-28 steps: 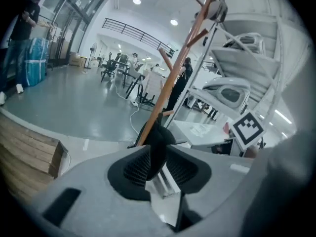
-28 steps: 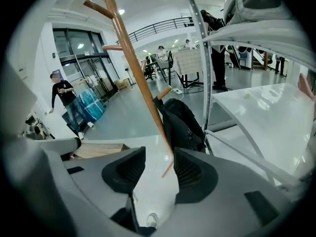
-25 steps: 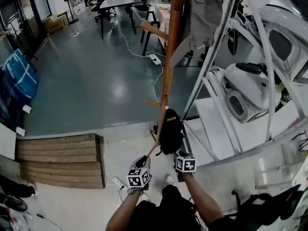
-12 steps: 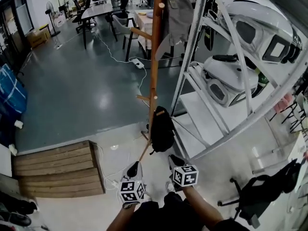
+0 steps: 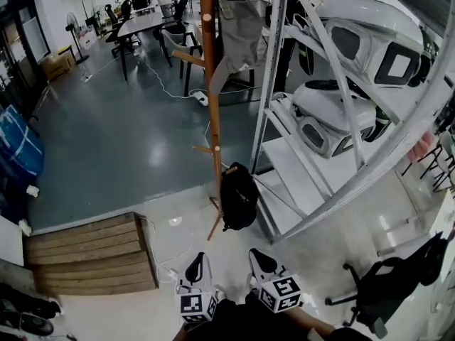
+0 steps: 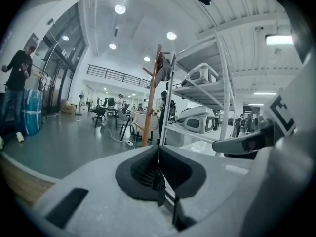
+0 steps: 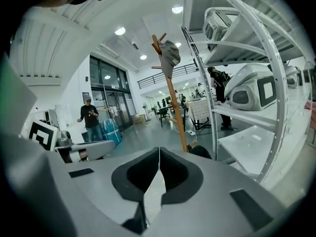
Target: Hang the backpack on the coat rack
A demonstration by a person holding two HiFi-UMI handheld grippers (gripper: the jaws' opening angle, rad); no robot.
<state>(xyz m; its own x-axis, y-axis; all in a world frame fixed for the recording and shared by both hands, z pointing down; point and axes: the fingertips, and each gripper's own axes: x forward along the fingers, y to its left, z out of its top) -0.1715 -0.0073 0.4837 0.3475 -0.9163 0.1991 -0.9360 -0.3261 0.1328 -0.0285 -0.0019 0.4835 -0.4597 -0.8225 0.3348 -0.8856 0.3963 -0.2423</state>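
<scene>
Left tongs [image 5: 198, 260] and right tongs [image 5: 255, 256]: both pressed together, nothing in them; the right pair has just closed. Both are clear of the backpack [image 5: 238, 196], which hangs from a low peg of the rack [image 5: 209, 84], just above the floor [image 5: 128, 133]. Grey cloth [image 5: 240, 27] hangs near the rack top. White shelving [image 5: 334, 183] stands just right of the rack. Wooden steps [image 5: 89, 251] lie to the left and a black chair [image 5: 384, 290] to the right. Desks [image 5: 142, 23] at the far end.

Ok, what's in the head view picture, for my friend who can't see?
A black backpack hangs low on a tall wooden coat rack. Near the bottom edge, the left gripper and right gripper are shut, empty and not touching it. A metal shelf with white machines stands on the right.
</scene>
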